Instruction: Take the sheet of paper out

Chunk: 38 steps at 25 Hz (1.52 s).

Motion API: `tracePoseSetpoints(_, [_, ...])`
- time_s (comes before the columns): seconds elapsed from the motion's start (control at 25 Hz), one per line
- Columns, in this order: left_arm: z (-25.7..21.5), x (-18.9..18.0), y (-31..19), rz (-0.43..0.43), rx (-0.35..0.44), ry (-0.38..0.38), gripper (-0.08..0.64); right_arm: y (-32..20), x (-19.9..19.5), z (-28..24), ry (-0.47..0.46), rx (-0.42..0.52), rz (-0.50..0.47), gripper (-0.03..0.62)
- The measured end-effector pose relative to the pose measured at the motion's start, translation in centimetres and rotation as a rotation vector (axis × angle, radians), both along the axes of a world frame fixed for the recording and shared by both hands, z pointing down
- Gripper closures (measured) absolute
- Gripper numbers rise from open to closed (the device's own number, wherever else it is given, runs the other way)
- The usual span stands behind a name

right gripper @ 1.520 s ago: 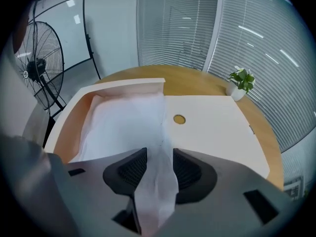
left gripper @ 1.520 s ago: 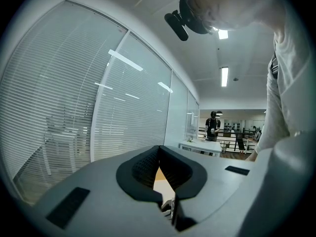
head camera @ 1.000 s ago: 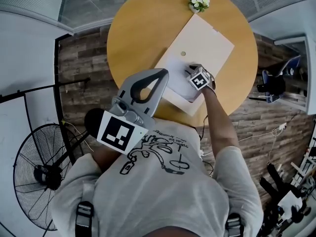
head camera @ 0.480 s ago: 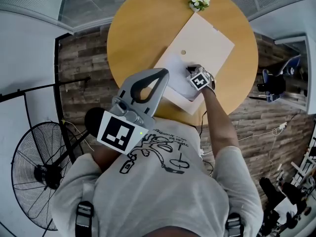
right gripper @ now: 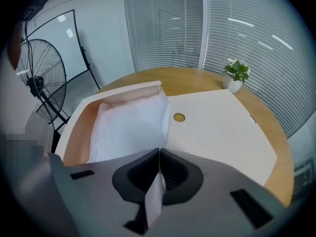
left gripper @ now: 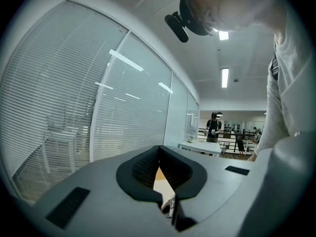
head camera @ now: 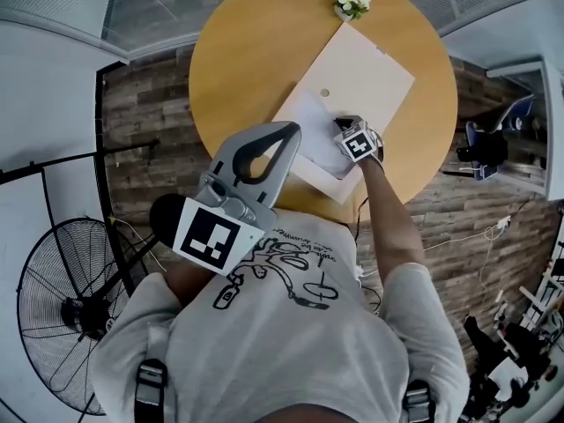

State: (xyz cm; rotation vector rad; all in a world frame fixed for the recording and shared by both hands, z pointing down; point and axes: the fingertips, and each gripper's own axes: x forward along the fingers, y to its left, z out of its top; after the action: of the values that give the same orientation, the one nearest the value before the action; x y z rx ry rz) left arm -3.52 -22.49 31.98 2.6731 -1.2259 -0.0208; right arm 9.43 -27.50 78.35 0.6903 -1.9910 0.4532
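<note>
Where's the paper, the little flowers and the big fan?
sheet of paper (right gripper: 126, 127): right gripper view, on its white middle.
flowers (right gripper: 237, 71): right gripper view, on the leaves above the pot.
fan (head camera: 77, 314): head view, on the dark hub inside its round grille.

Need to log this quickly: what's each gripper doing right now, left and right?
Left gripper: shut, nothing held.
Right gripper: jaws have just closed, shut on the sheet of paper.
</note>
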Motion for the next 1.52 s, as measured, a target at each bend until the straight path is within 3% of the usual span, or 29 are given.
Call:
tracePoseSetpoints(0.72, [-0.7, 0.1, 1.9, 0.020, 0.024, 0.010, 0.538, 0.4, 0.9, -3.7, -0.092, 0.066, 0.137, 0.581])
tracePoseSetpoints(1.52, [-1.3, 0.5, 4.0, 0.033, 0.041, 0.011, 0.539, 1.3, 1.1, -8.8, -0.164, 0.152, 0.183, 0.581])
